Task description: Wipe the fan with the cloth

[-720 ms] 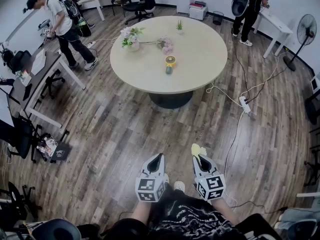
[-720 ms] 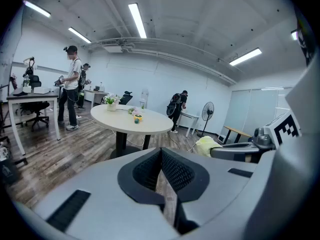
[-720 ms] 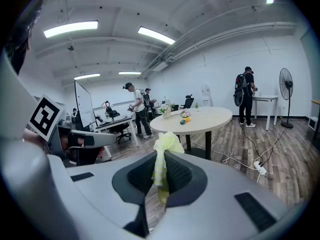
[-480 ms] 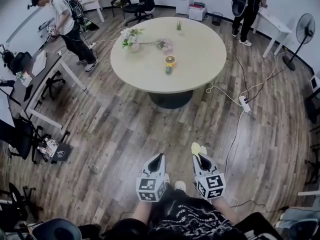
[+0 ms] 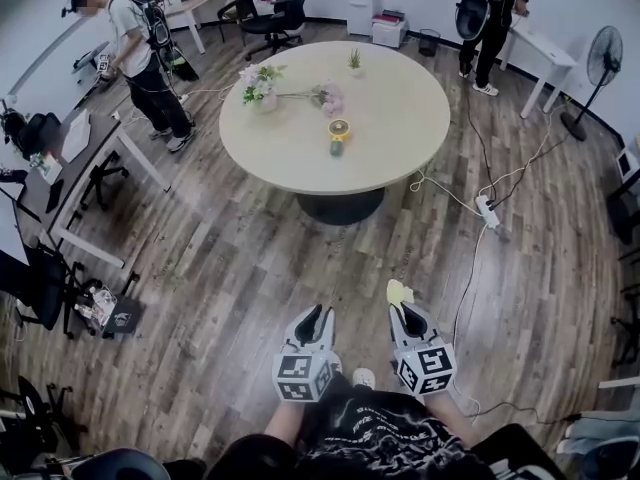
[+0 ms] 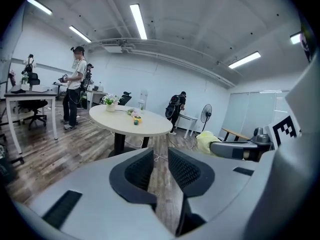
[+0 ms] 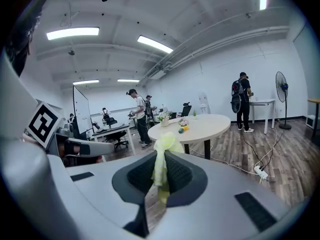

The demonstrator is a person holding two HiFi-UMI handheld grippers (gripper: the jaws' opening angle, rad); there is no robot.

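A small yellow desk fan (image 5: pixel 340 125) stands on the round table (image 5: pixel 400 108), far ahead of both grippers; it also shows as the yellow fan (image 6: pixel 137 119) and the same fan (image 7: pixel 184 127). My right gripper (image 5: pixel 408 314) is shut on a pale yellow cloth (image 5: pixel 398 292), whose bunch sticks up between the pads as the cloth (image 7: pixel 162 151) in the right gripper (image 7: pixel 161 160). My left gripper (image 5: pixel 312 314) hangs beside it over the wooden floor. In the left gripper view the left gripper (image 6: pixel 160 155) shows a narrow gap with nothing in it.
A vase of flowers (image 5: pixel 260 78), a pink bunch (image 5: pixel 330 93) and a small plant (image 5: pixel 354 60) share the table. A pedestal fan (image 5: pixel 605 60) stands far right. A power strip (image 5: pixel 489 211) and cables lie on the floor. People stand at far left (image 5: pixel 135 53) and back right (image 5: pixel 490 8); desks and chairs line the left.
Both grippers sit slightly lower in the head view, with grips unchanged. The person at the far left has walked toward the back desks.
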